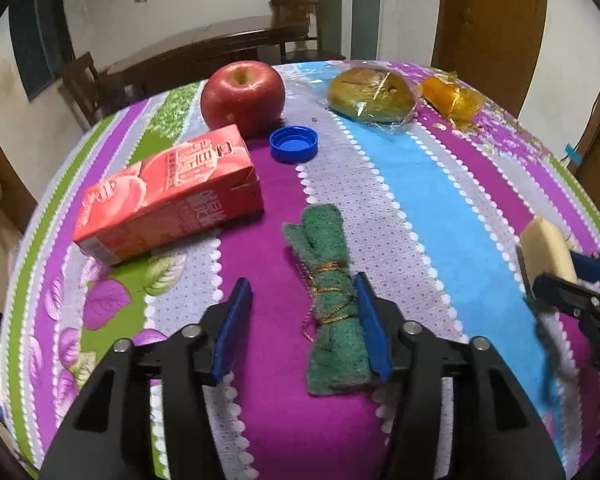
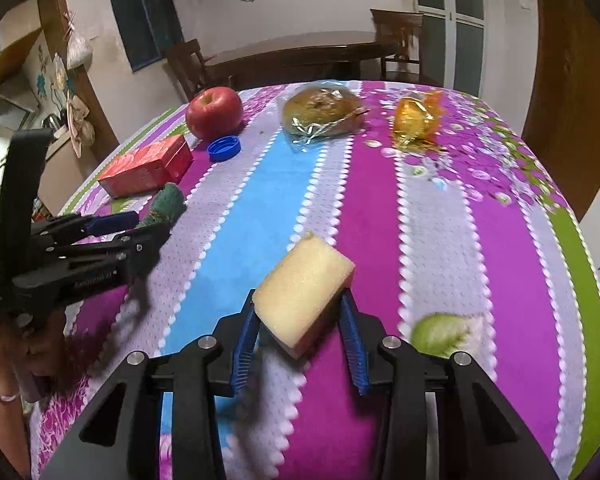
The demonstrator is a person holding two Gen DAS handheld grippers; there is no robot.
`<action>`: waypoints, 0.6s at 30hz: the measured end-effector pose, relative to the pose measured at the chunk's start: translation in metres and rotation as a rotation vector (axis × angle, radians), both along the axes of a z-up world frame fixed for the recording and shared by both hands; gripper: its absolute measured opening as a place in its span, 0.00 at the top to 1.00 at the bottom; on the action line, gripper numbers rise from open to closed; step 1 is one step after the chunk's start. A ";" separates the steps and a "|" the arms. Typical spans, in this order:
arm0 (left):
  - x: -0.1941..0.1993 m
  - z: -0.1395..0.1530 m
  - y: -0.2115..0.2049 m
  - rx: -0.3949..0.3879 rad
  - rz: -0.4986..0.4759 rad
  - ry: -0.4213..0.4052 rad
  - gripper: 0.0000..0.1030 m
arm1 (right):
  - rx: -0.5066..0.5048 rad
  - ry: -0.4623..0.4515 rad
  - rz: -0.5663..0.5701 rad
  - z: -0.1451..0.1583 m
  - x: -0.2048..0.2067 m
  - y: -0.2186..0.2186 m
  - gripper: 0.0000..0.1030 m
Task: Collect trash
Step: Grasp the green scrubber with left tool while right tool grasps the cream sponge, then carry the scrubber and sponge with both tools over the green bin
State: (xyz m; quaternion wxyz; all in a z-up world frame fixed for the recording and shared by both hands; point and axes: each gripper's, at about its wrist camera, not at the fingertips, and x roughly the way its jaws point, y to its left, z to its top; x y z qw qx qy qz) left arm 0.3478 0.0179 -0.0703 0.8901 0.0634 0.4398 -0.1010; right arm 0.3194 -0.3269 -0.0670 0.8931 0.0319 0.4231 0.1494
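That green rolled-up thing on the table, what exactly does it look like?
The green scouring cloth is a fuzzy, fibrous pad rolled into a bundle and tied around its middle with thin golden string, one loose end trailing. It lies flat on the striped tablecloth, pointing away from the camera. The open left gripper straddles it, and the right-hand blue pad sits against its edge.

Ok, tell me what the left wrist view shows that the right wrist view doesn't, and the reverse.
Only the left wrist view shows the full length of the green scouring pad, tied with string, between the open left tongs.

Only the right wrist view shows a blurred green object beside the right tongs, and their grip on the yellow sponge head-on.

Both show the apple, red carton, blue cap, wrapped bun and orange wrapper.
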 end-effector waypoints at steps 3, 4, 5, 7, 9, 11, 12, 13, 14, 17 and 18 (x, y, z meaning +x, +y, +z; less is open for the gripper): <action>-0.008 0.003 -0.007 -0.009 -0.019 0.017 0.86 | 0.009 -0.014 0.002 0.006 -0.013 -0.008 0.61; -0.012 0.004 -0.007 -0.042 -0.022 0.032 0.86 | 0.008 -0.024 0.005 0.010 -0.018 -0.010 0.61; -0.016 0.006 -0.006 -0.074 -0.031 0.042 0.86 | 0.006 -0.037 0.010 0.014 -0.025 -0.013 0.61; -0.029 0.012 -0.008 -0.089 -0.024 0.039 0.86 | 0.002 -0.061 0.019 0.023 -0.038 -0.018 0.61; -0.049 0.025 -0.012 -0.126 -0.039 0.012 0.86 | -0.014 -0.095 0.036 0.033 -0.054 -0.022 0.61; -0.064 0.034 -0.018 -0.145 -0.046 -0.012 0.86 | -0.034 -0.127 0.055 0.043 -0.070 -0.024 0.61; -0.076 0.041 -0.025 -0.147 -0.051 -0.033 0.86 | -0.047 -0.144 0.060 0.048 -0.077 -0.025 0.61; -0.084 0.045 -0.031 -0.143 -0.056 -0.047 0.86 | -0.055 -0.157 0.065 0.051 -0.082 -0.026 0.61; -0.092 0.049 -0.039 -0.135 -0.058 -0.064 0.86 | -0.061 -0.179 0.072 0.058 -0.092 -0.029 0.61; -0.112 0.060 -0.062 -0.113 -0.063 -0.112 0.86 | -0.081 -0.230 0.067 0.071 -0.112 -0.038 0.61; -0.118 0.064 -0.070 -0.097 -0.057 -0.134 0.86 | -0.094 -0.245 0.062 0.075 -0.118 -0.042 0.61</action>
